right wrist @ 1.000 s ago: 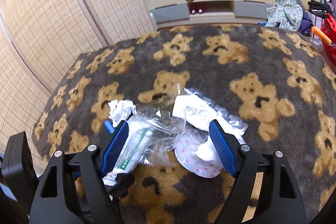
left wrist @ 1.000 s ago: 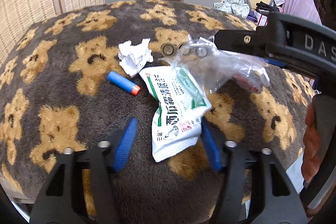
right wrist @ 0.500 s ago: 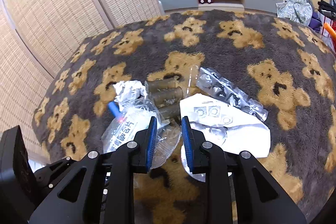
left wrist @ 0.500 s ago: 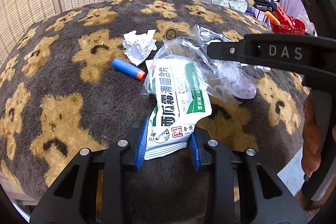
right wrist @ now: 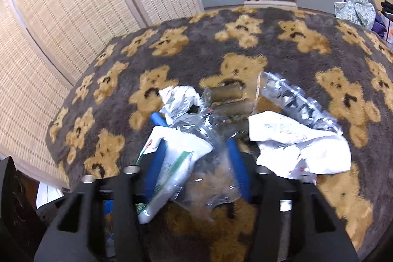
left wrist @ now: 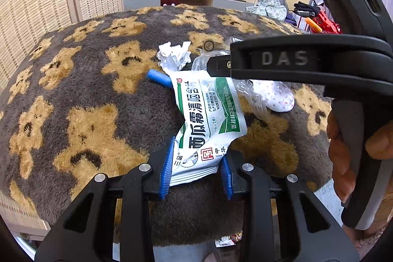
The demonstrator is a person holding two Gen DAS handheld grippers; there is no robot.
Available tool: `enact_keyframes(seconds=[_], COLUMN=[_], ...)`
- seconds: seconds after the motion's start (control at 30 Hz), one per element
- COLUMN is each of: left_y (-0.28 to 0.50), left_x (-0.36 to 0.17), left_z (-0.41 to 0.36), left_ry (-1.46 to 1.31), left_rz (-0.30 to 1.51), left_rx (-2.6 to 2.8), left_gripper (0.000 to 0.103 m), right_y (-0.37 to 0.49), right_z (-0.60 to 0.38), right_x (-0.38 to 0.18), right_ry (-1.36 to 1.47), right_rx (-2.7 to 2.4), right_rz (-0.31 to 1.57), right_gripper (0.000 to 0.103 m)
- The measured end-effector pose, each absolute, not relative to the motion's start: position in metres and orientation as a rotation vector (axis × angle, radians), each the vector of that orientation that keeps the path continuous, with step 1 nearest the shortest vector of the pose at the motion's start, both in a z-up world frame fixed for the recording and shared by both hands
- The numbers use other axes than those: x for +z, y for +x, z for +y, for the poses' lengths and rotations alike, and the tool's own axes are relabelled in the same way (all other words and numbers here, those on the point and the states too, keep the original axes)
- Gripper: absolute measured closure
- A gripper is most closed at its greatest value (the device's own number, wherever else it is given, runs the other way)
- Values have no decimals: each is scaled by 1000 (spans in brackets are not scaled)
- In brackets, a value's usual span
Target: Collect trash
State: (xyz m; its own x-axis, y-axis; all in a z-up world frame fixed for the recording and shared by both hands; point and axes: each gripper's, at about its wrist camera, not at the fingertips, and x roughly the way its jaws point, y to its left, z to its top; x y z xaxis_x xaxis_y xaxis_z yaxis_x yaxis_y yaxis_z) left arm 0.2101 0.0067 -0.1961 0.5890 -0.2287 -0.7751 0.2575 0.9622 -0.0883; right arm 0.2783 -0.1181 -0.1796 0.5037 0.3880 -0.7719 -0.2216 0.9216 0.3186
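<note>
Sachet (left wrist: 208, 129) near blanket (left wrist: 81, 129) edge, room left

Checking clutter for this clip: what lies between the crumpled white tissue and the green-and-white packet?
A blue foam dart lies between the crumpled tissue and the green-and-white packet, partly tucked under the packet's top edge; the left wrist view shows it best.

left gripper (left wrist: 197, 168) jaws closed on sachet (left wrist: 208, 124) | right gripper (right wrist: 196, 163) jaws reopening around clear bag (right wrist: 208, 178)
</note>
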Motion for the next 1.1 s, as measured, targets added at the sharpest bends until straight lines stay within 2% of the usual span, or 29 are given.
enact_keyframes(seconds=[0.07,0.3,0.8,1.1], left_y=[208,193,132,83], left_x=[-197,-193,-153,-153], left_z=[7,3,-6,-25], left_ry=[38,52,77,77], left_rz=[900,900,849,848], left_rx=[-286,-282,-233,-264], left_gripper=[72,72,72,71], right_y=[277,261,186,124], right_z=[-115,-121,-168,-200], right_x=[-180,-168,-107,-114], right_ry=[165,143,161,157], right_rx=[367,373,363,333], right_rz=[978,947,825,836], right_gripper=[69,83,86,86])
